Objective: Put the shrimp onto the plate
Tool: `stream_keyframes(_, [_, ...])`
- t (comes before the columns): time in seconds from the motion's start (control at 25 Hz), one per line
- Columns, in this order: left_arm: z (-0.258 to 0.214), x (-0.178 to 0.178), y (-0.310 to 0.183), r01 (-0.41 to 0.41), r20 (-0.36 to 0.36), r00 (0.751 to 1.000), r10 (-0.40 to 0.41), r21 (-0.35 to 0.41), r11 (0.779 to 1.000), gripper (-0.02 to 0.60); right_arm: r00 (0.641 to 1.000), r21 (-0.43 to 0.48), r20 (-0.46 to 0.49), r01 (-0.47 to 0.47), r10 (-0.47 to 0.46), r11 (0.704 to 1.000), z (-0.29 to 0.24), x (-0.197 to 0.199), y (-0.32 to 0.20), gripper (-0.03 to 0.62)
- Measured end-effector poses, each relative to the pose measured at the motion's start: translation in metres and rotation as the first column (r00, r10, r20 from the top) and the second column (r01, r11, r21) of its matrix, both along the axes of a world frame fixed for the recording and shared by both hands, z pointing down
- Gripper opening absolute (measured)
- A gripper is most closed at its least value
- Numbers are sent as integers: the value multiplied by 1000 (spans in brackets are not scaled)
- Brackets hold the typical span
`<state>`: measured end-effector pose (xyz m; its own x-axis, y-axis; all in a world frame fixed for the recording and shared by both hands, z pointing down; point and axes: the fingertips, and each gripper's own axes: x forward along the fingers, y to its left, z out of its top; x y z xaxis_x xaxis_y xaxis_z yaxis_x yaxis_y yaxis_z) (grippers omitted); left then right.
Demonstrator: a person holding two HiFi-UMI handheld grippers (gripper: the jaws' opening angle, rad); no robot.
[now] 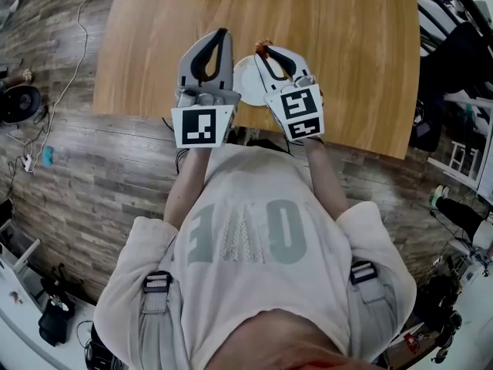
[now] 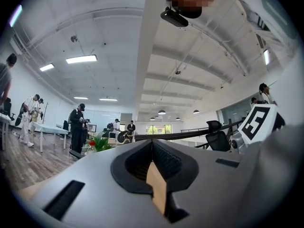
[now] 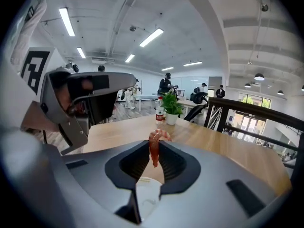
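An orange-red shrimp (image 3: 154,151) hangs tail-down, pinched between the tips of my right gripper (image 3: 154,144), which is shut on it. From the head view the shrimp (image 1: 264,47) pokes out at the tips of the right gripper (image 1: 263,53), above the far rim of a small white plate (image 1: 245,79) on the wooden table (image 1: 347,45). The plate (image 3: 144,194) shows below through the jaw gap. My left gripper (image 1: 223,34) hovers left of the plate, jaws together, empty. In its own view the left gripper (image 2: 152,145) points up at the ceiling.
A water bottle (image 3: 159,113) and a potted plant (image 3: 171,106) stand at the table's far end. The left gripper's body (image 3: 78,108) is close on the left of the right gripper view. Cables (image 1: 54,91) lie on the floor left of the table.
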<state>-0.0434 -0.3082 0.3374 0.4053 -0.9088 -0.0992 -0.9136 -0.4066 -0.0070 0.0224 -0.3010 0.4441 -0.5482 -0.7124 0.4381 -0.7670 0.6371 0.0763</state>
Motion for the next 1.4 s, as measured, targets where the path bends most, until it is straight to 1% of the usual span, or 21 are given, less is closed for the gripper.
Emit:
stream_keyframes(0.28, [0, -7, -2, 3, 4, 1000, -3, 9, 1000, 9, 999, -119, -50, 7, -13, 993, 49, -6, 10, 67])
stream_keyframes(0.48, [4, -7, -3, 0, 16, 1000, 0, 0, 1000, 9, 994, -184, -101, 12, -31, 983, 79, -4, 17, 67])
stream_keyframes(0.64, [4, -10, -4, -3, 11, 1000, 3, -4, 1000, 11, 991, -235, -125, 14, -44, 972, 100, -5, 23, 67])
stream_keyframes(0.84, [3, -11, -3, -1, 20, 1000, 1, 1, 1000, 11, 983, -308, -169, 17, -73, 951, 131, -3, 32, 67])
stream_keyframes(1.0, [5, -12, -2, -6, 34, 999, 6, -10, 1000, 9, 975, -374, -201, 10, -91, 927, 151, 2, 39, 67])
stream_keyframes(1.2, [5, -12, -4, -2, 26, 1000, 2, -9, 1000, 9, 965, -414, -240, -1, -108, 910, 165, 6, 41, 67])
stream_keyframes(1.4, [5, -13, -2, 0, 27, 1000, 0, -6, 1000, 9, 960, -457, -253, -12, -117, 890, 172, 8, 47, 67])
